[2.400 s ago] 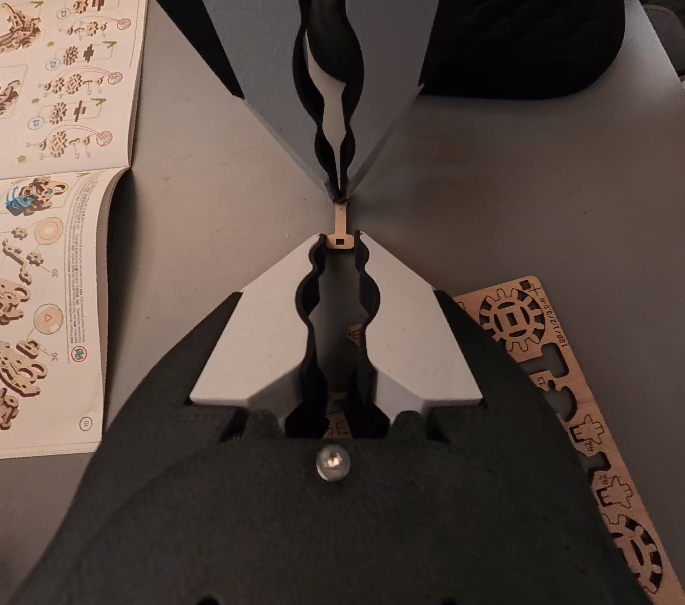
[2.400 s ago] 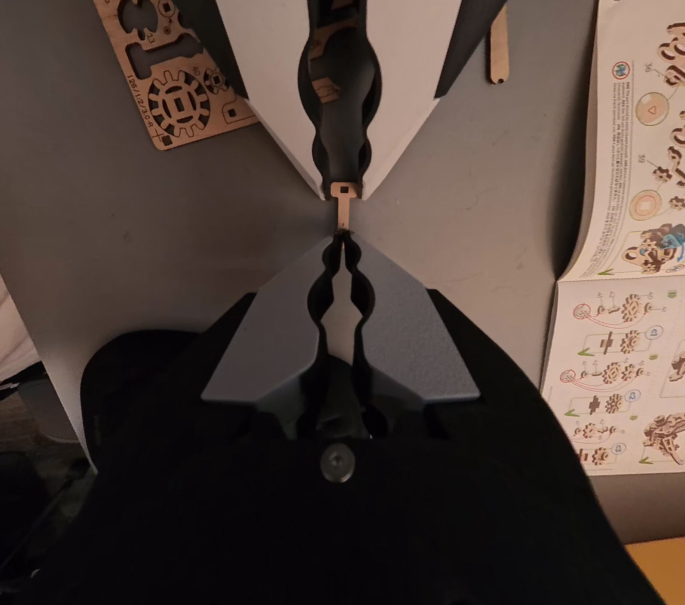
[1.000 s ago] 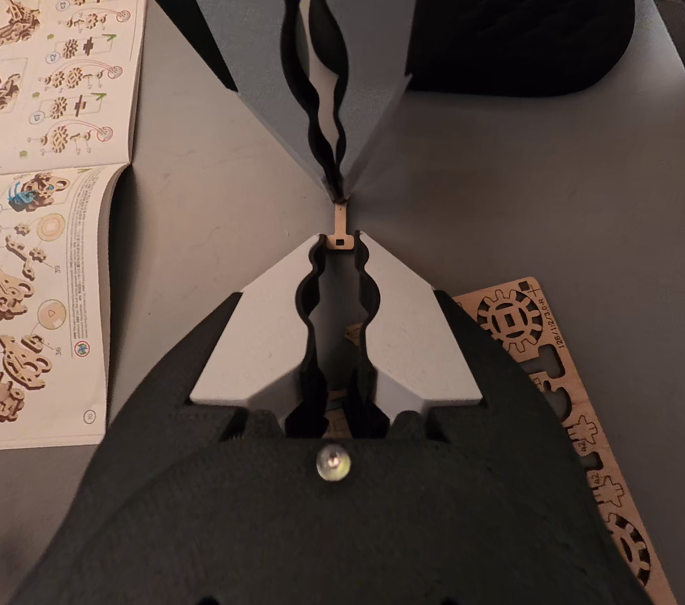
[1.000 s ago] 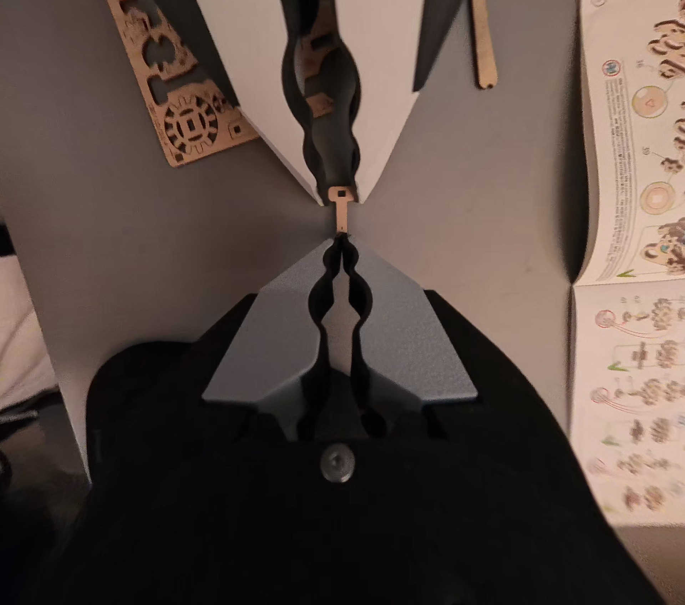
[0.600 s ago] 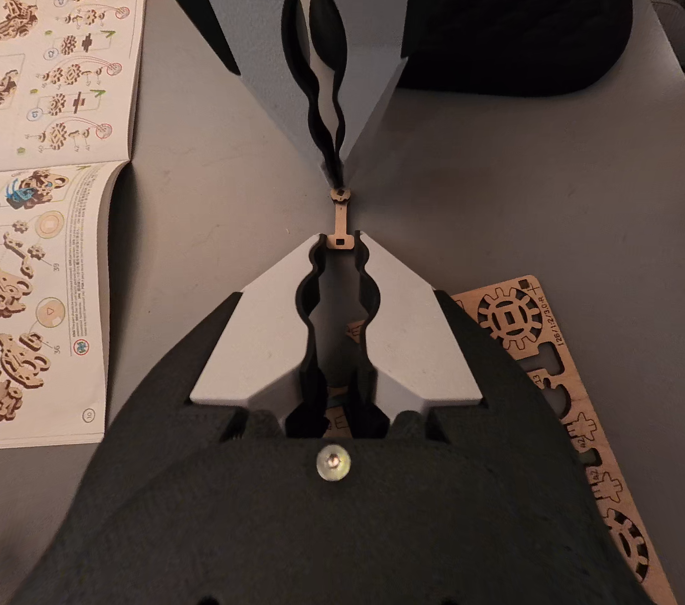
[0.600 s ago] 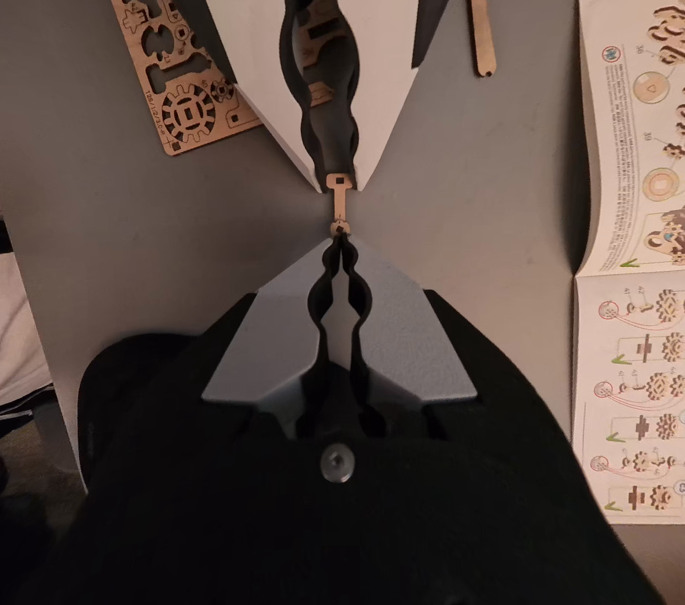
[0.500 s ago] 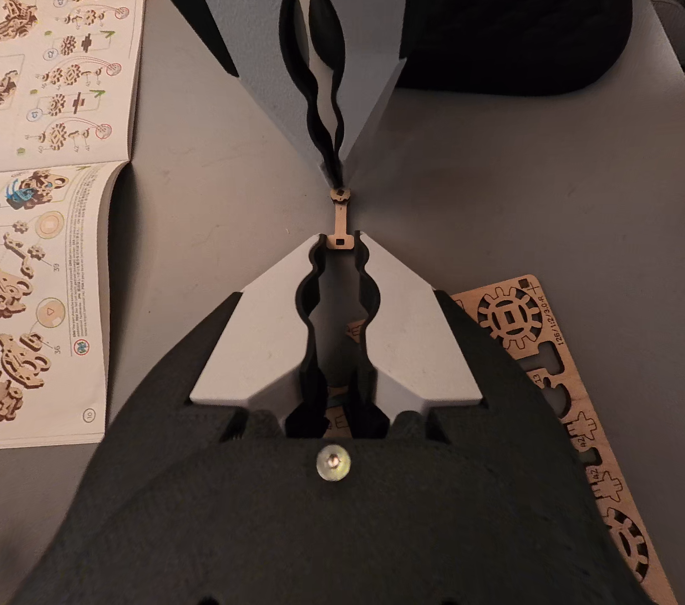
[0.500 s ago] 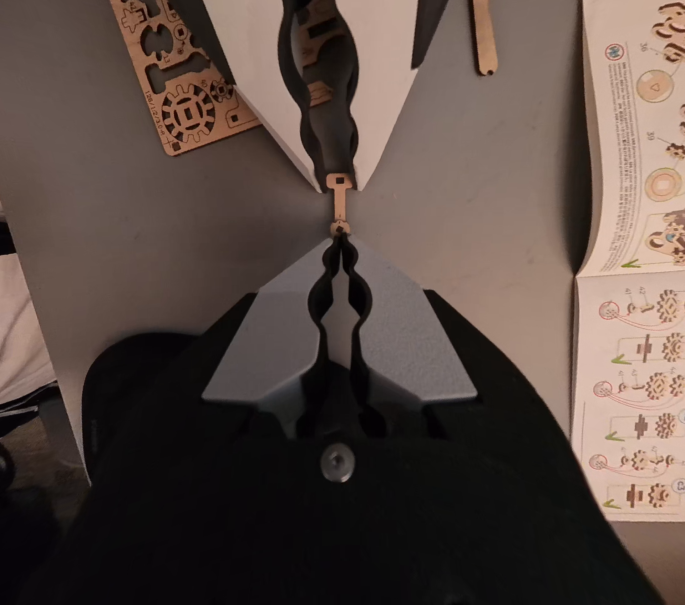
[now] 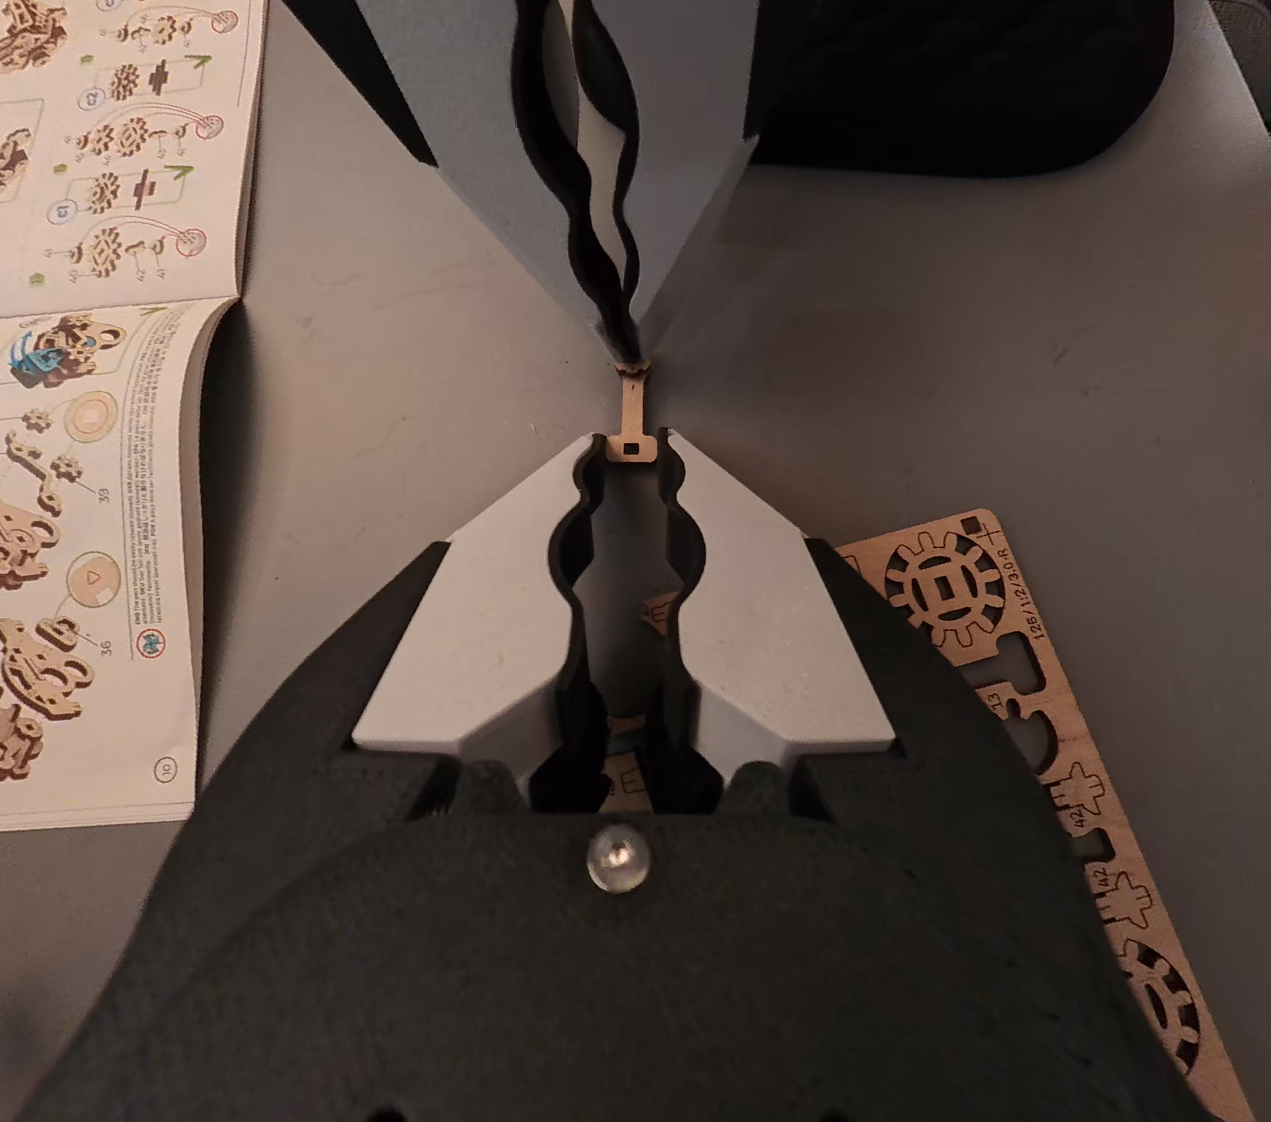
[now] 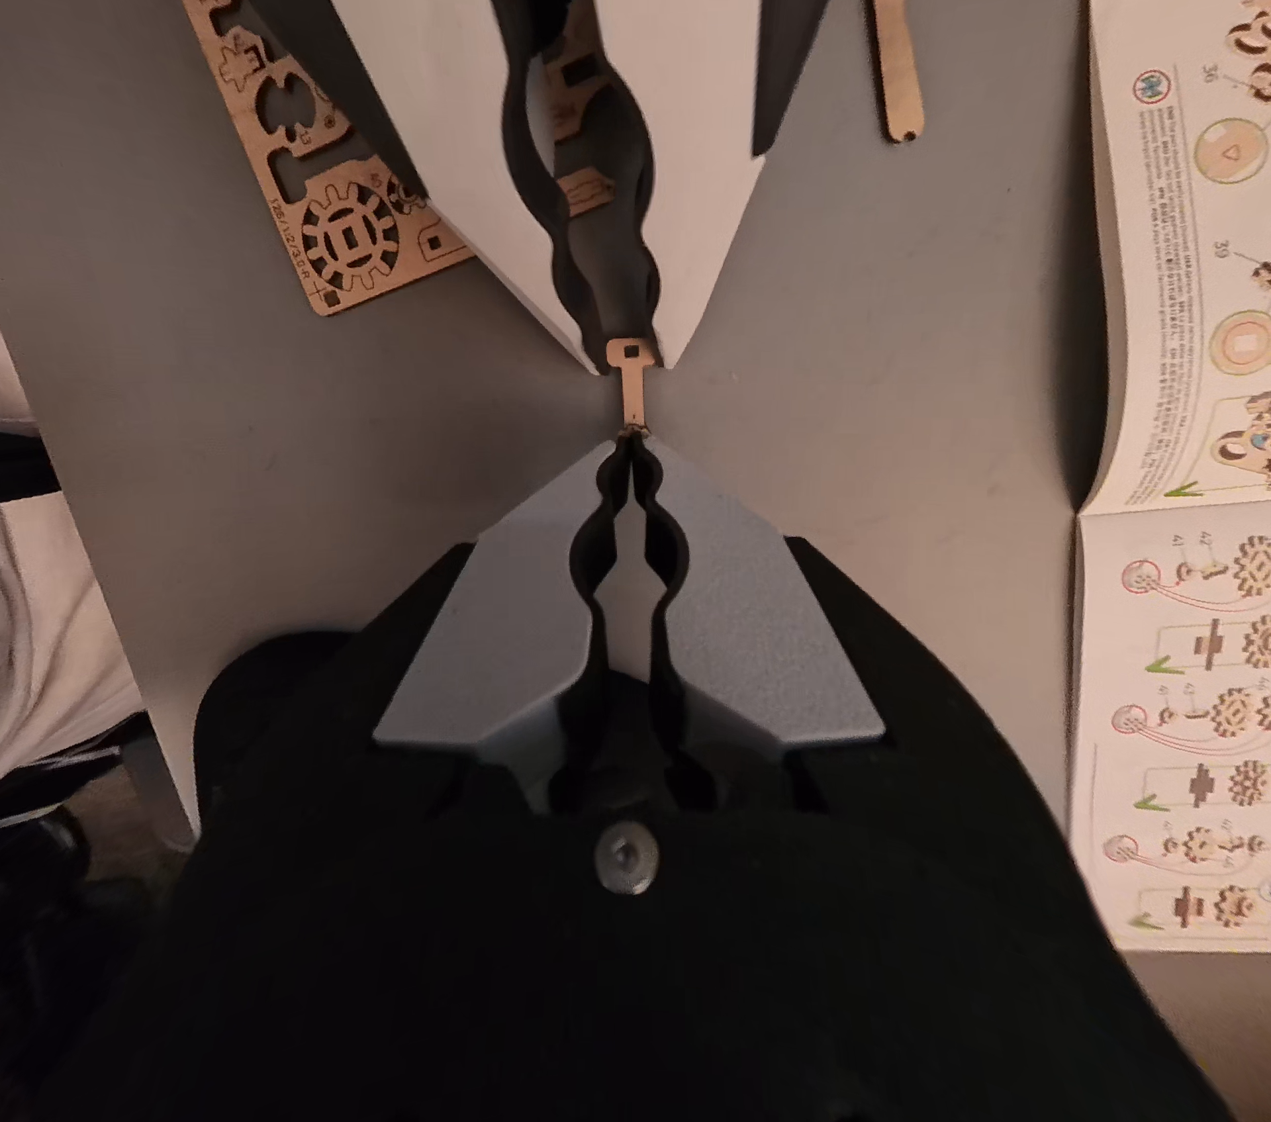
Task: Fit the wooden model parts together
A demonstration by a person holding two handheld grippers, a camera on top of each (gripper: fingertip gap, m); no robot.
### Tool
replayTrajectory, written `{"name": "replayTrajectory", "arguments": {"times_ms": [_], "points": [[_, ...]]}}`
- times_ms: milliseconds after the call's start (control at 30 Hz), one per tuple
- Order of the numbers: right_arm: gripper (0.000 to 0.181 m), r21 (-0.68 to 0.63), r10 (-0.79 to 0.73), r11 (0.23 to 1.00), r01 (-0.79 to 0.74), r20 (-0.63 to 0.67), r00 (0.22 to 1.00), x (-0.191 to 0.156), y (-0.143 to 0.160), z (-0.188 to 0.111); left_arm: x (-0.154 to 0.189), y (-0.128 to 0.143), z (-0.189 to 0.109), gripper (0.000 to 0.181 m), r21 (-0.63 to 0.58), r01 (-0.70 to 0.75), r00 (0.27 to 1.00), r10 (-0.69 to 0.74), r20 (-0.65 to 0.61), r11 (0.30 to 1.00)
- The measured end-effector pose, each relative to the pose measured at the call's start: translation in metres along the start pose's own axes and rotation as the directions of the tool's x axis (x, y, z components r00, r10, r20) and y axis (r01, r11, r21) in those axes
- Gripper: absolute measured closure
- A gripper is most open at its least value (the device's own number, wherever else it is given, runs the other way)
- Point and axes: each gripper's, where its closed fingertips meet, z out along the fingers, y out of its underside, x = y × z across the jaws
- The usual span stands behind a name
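A small T-shaped wooden pin (image 9: 633,408) hangs above the grey table between my two grippers, which point at each other. My left gripper (image 9: 633,444), with pale grey fingers, is shut on the pin's square head. It also shows at the top of the right wrist view (image 10: 630,358). My right gripper (image 10: 631,437), with blue-grey fingers, is shut on a tiny wooden part (image 9: 631,365) at the pin's other end. Only the edge of that part peeks out of the tips. The pin's shaft (image 10: 633,394) is bare between the two grippers.
A laser-cut wooden parts sheet (image 9: 997,642) lies under my left gripper and also shows in the right wrist view (image 10: 330,236). An open instruction booklet (image 9: 103,332) (image 10: 1169,401) lies to one side. A black chair seat (image 9: 963,23) sits past the table edge. A loose wooden stick (image 10: 894,43) lies near the booklet. The tips of both grippers are at nearly the same place. Between my left fingertips and the loose wooden stick (image 10: 894,43) there is roughly 9 cm.
Half a second ago the tiny round part showed fully at the pin's end, just outside the right gripper's tips. Now the tips cover most of it. The left gripper has held still.
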Motion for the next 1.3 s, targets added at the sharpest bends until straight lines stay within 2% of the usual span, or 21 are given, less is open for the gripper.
{"name": "replayTrajectory", "arguments": {"times_ms": [133, 267, 467, 867, 1300], "points": [[0.181, -0.055, -0.074, 0.996, 0.071, -0.050, 0.996, -0.0007, 0.0004, 0.0004, 0.0001, 0.0000, 0.0000, 0.168, 0.000, 0.003, 1.000, -0.003, 0.000, 1.000], [0.181, -0.077, -0.084, 0.994, 0.080, -0.055, 0.995, -0.0007, 0.0003, 0.0006, 0.0000, -0.0001, 0.0001, 0.168, -0.002, 0.007, 1.000, -0.007, 0.002, 1.000], [0.181, -0.035, -0.069, 0.997, 0.067, -0.058, 0.996, -0.0010, -0.0001, 0.0006, 0.0000, 0.0000, 0.0001, 0.168, -0.004, 0.012, 1.000, -0.012, 0.003, 1.000], [0.181, -0.054, -0.112, 0.993, 0.106, -0.125, 0.986, -0.0013, -0.0011, 0.0011, -0.0002, -0.0001, 0.0002, 0.168, -0.016, 0.017, 1.000, -0.016, 0.009, 1.000], [0.181, -0.001, -0.096, 0.995, 0.096, -0.109, 0.989, -0.0017, -0.0012, 0.0004, -0.0002, 0.0001, -0.0002, 0.168, -0.007, 0.010, 1.000, -0.010, 0.014, 1.000]]}}
